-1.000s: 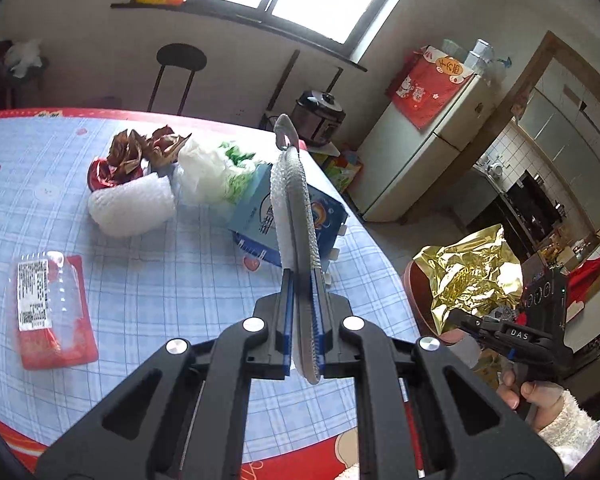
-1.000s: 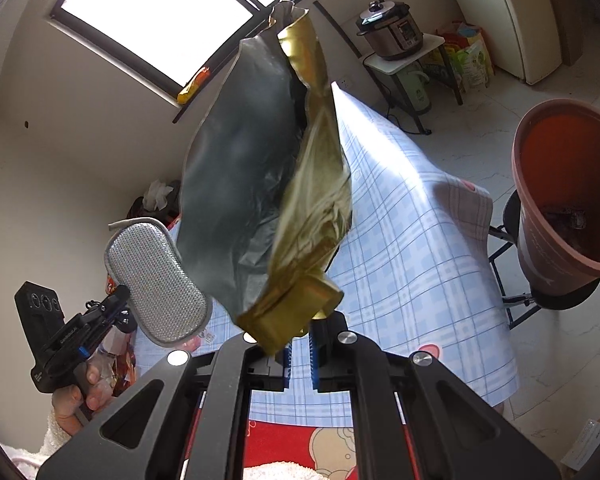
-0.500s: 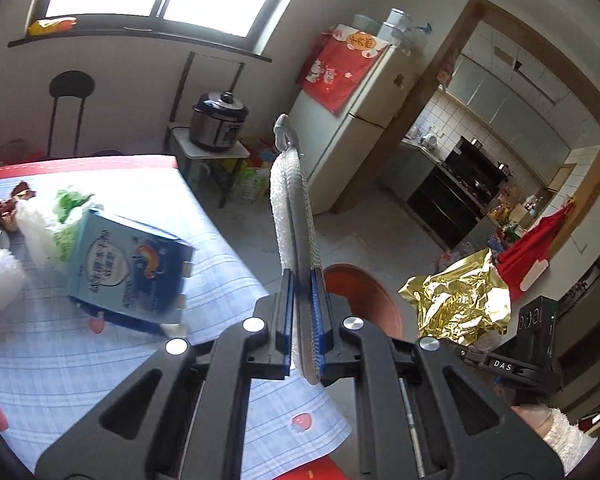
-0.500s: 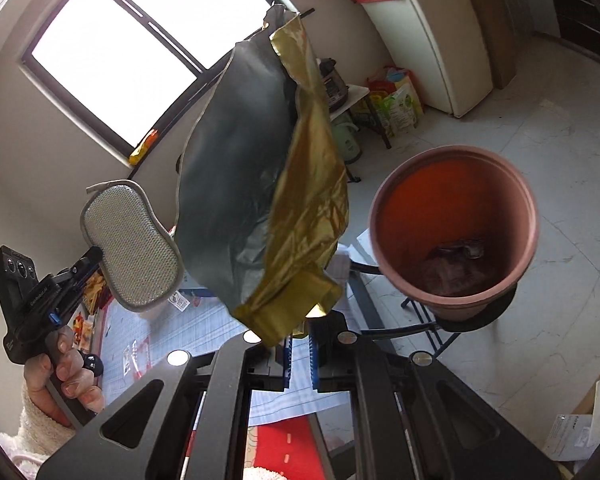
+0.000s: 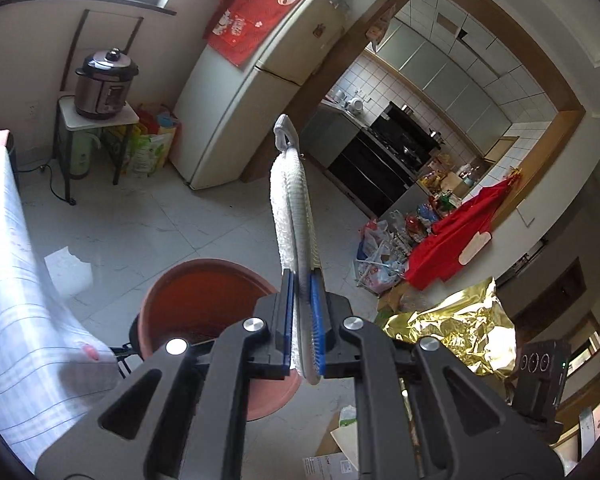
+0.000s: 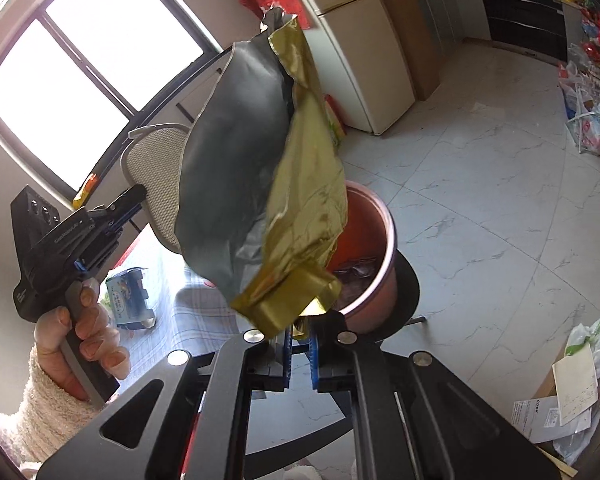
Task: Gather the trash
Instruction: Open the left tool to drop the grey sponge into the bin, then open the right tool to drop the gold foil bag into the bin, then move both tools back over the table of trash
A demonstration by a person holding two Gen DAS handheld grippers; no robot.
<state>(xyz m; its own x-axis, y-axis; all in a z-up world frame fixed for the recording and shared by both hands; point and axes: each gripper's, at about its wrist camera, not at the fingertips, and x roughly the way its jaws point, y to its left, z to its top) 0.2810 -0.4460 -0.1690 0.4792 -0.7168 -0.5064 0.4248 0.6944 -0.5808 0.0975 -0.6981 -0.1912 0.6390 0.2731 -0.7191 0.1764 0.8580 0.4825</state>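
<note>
Trash is in both your tongs: the left gripper [image 5: 300, 344] is clamped on a scrubbing pad [image 5: 292, 208], the right gripper [image 6: 298, 350] pinches a gold bag [image 6: 268, 184]. Neither is dropped yet; the bin [image 5: 204, 280] waits at 8 o'clock of the pad, with scraps already inside.

White marble-tiled floor [image 5: 148, 216] with scattered papers [image 6: 556, 408] and bags [image 5: 376, 268]; checked-cloth table [image 5: 16, 300] bearing blue carton [image 6: 130, 298].

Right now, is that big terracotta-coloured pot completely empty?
No. In the right wrist view, dark crumpled wrappers already lie at the bottom of the pot.
</note>
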